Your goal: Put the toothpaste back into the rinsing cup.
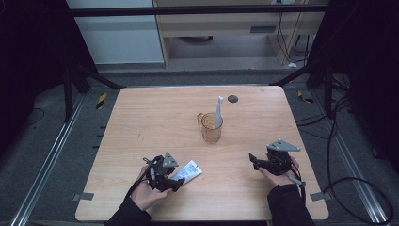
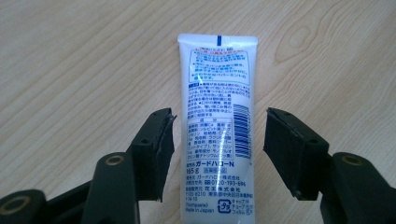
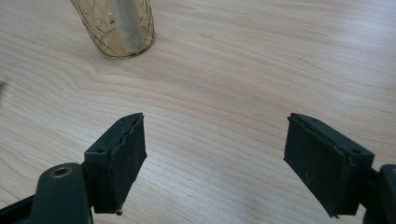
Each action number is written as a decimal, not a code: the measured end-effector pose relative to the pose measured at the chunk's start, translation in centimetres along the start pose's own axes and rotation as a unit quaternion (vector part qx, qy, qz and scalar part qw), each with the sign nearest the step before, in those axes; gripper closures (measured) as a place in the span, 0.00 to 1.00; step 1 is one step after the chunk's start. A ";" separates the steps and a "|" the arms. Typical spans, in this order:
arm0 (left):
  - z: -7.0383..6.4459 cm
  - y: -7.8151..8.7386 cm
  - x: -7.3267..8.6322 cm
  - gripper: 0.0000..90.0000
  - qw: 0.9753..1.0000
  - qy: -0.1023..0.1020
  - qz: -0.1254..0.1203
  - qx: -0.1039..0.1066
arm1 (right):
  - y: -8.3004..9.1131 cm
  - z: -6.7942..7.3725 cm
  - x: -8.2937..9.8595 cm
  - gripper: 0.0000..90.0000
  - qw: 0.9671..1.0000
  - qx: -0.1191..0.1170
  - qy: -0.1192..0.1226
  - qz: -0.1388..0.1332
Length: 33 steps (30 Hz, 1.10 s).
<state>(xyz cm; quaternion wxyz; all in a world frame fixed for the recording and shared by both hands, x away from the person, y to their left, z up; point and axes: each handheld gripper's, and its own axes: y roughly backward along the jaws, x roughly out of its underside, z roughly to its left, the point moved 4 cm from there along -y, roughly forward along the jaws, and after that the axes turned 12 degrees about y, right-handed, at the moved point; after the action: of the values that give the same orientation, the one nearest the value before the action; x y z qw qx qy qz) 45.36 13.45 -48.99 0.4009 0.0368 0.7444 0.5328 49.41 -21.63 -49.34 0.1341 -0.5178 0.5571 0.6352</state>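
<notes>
A white toothpaste tube (image 1: 187, 171) with blue print lies flat on the wooden table (image 1: 155, 117) near the front left. My left gripper (image 1: 175, 182) is open, its jaws standing on either side of the tube (image 2: 217, 135) without touching it. An amber see-through cup (image 1: 211, 127) stands at the table's middle with a white toothbrush (image 1: 219, 112) upright in it. My right gripper (image 1: 254, 160) is open at the front right, nothing between its jaws (image 3: 215, 163); the cup's base (image 3: 116, 28) lies ahead of it to the left.
A small dark round disc (image 1: 232, 99) sits near the table's far edge. Black cables (image 1: 348, 183) lie on the floor to the right. Bare wood stretches between the tube and the cup.
</notes>
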 end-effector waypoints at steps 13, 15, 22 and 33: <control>0.3 -1.6 0.3 0.49 0.999 -0.001 0.046 0.005 | -0.2 0.1 0.0 0.23 1.000 -0.003 0.002 0.003; 0.3 -1.6 0.3 0.49 0.999 -0.001 0.051 0.005 | -0.3 0.1 0.0 0.23 1.000 -0.004 0.001 0.004; 0.4 -2.1 0.0 0.48 0.997 0.001 0.072 0.005 | -0.4 0.2 0.0 0.23 1.000 -0.004 0.000 0.005; 0.3 -2.3 -0.2 0.55 0.997 0.003 0.082 0.001 | -0.3 0.1 0.0 0.23 1.000 -0.003 0.000 0.005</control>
<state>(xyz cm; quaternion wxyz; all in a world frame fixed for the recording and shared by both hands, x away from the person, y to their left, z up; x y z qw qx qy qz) 46.60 12.59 -50.83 0.3535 0.0966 0.7408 0.5629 49.59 -21.40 -49.53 0.1301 -0.5153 0.5577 0.6375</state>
